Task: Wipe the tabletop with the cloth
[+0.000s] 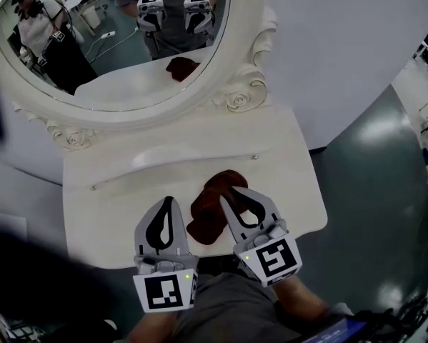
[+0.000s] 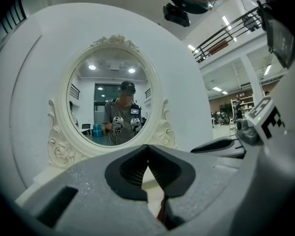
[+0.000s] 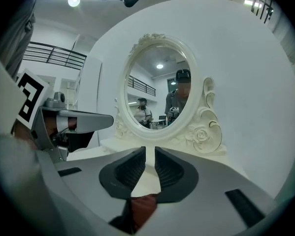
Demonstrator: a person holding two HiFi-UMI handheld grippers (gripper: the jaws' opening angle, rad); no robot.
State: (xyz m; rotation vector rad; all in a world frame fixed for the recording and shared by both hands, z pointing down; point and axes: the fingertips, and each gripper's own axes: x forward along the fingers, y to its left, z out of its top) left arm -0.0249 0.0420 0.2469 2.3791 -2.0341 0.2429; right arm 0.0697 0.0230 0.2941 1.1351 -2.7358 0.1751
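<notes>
Nearest to you, the left gripper (image 2: 147,146) is hovering low over the front edge of the tabletop (image 1: 106,213) with its jaws closed tip to tip and nothing held between them. Just to its right, the dark red cloth (image 1: 208,209) is lying bunched on the tabletop between the two grippers, its far end reaching toward the base of the mirror (image 1: 128,56). Further right, the right gripper (image 3: 149,152) is standing over the cloth's right side with its jaws showing only a narrow gap; the right gripper view is showing white tabletop through that gap and red fabric lower down near the jaw roots, so the cloth appears to be lying beneath the jaws rather than being clamped. You are judged to be at the pick-up step, and wiping is not yet under way. For the next move, you should be widening the right jaws, lowering them onto a raised fold, and closing firmly before sweeping across the surface.
</notes>
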